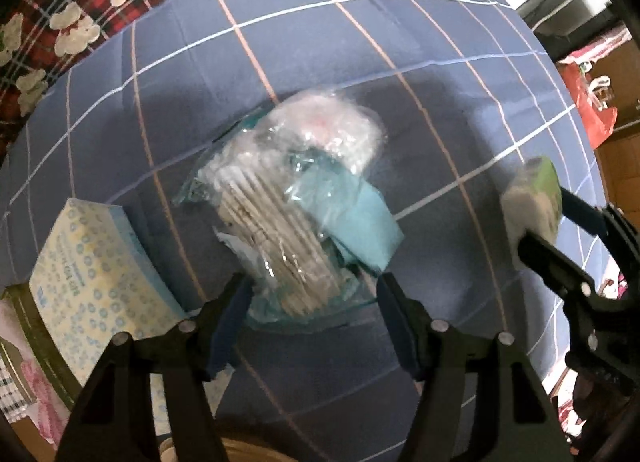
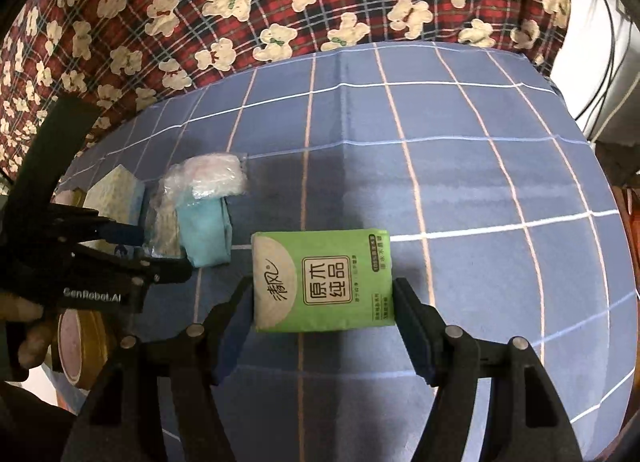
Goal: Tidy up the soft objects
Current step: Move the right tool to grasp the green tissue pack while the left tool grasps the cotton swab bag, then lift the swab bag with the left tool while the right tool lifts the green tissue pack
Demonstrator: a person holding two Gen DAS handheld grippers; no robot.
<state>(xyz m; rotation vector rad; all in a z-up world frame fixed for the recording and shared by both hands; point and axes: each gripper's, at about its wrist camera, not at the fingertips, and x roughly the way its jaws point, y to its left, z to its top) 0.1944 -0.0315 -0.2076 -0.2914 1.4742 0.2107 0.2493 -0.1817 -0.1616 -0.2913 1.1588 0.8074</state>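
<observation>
A clear plastic bag [image 1: 280, 198] with cotton swabs and a teal pack inside lies on the blue checked cloth [image 1: 360, 42]. My left gripper [image 1: 312, 298] points down over the bag's near end, one blue pad on each side of it; the pads do not clearly press it, so it reads as open. The right wrist view shows the same bag [image 2: 192, 206] with the left gripper [image 2: 152, 250] straddling it. My right gripper [image 2: 324, 294] is shut on a green tissue pack [image 2: 324, 282], pads pressed on both its sides, above the cloth [image 2: 480, 182]. That held pack [image 1: 532, 198] shows at the right of the left wrist view.
A blue-dotted tissue box [image 1: 100, 274] stands left of the bag, beside a round gold-rimmed tin [image 2: 80, 342]. A red plaid blanket with bears [image 2: 280, 2] lies behind the cloth. A red bag [image 1: 588, 102] sits off the right edge. A hand [image 2: 28, 334] holds the left gripper.
</observation>
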